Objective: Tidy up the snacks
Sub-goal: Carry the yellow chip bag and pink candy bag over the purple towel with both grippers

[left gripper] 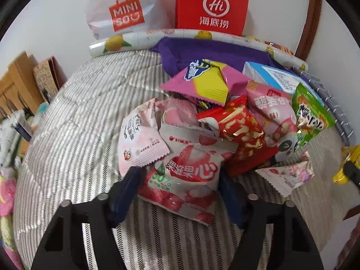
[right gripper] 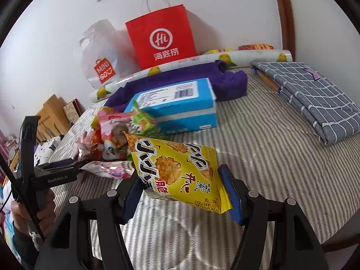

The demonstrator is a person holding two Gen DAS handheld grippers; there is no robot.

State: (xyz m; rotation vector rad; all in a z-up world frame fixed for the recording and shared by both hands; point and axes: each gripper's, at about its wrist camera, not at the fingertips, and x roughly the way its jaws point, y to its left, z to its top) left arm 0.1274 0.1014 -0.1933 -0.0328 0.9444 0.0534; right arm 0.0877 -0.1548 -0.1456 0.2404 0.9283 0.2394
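Right gripper (right gripper: 183, 191) pinches the yellow cracker bag (right gripper: 180, 171) — long axis tilted, top up-left.

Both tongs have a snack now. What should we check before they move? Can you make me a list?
1. Right tongs pinch the yellow cracker bag: ok.
2. Yellow bag lifted off the striped bed cover: ok.
3. Left tongs pressing the pink lychee bag: ok.
4. Lychee bag free of the pile: not ok, its top lies among other packets.
5. Spot to sort snacks into: cannot tell.
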